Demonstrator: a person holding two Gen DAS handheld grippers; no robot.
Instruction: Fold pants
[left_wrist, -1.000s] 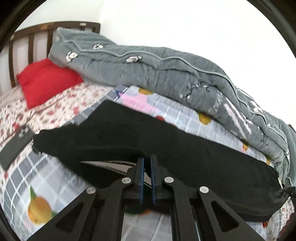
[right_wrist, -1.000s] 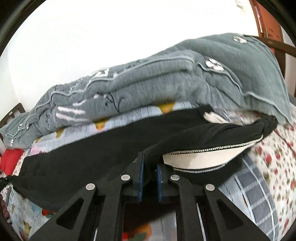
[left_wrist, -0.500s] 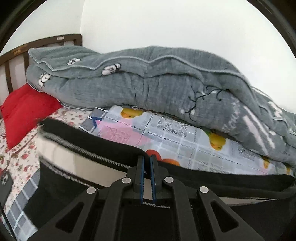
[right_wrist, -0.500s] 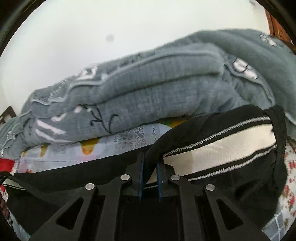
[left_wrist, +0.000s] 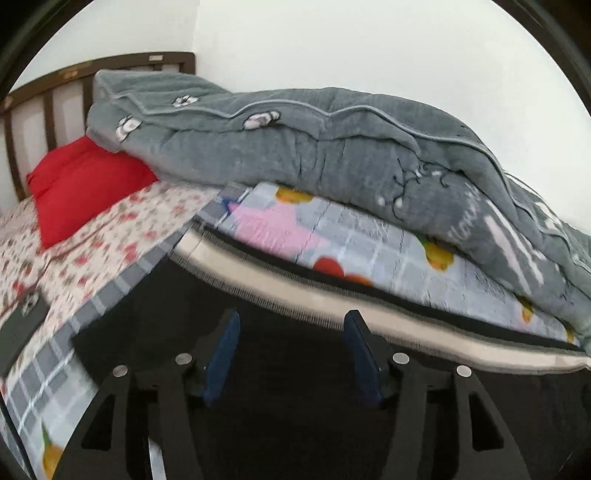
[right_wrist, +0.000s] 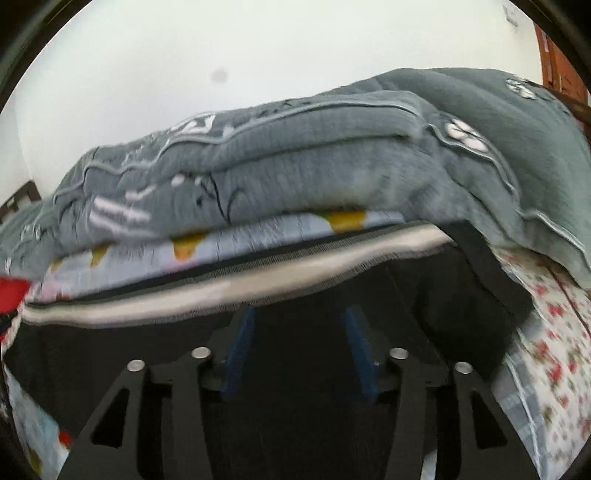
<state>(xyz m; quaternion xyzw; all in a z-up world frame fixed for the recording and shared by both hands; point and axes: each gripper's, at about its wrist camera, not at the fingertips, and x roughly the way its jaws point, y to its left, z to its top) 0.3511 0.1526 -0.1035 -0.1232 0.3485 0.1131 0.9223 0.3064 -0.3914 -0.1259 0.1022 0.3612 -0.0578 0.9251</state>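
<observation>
Both grippers: left gripper (left_wrist: 291, 326) and right gripper (right_wrist: 297, 321), fingers parted and opening; black cloth lies under the gap, no pad is seen pressing it.
Pants (left_wrist: 295, 373): laid on the bed (left_wrist: 92, 243), directly beneath and ahead of the fingers.
Long axis: the white side stripe (right_wrist: 221, 291) runs crosswise to both grippers.
Nearer hand: neither is judged nearer.
Beyond: grey quilt (left_wrist: 332, 155).

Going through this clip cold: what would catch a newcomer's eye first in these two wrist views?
Probably the bulky grey quilt heaped along the wall, and the red pillow by the headboard. In front, black pants with a white side stripe lie across the bed, under the left gripper and right gripper, both opening.
</observation>
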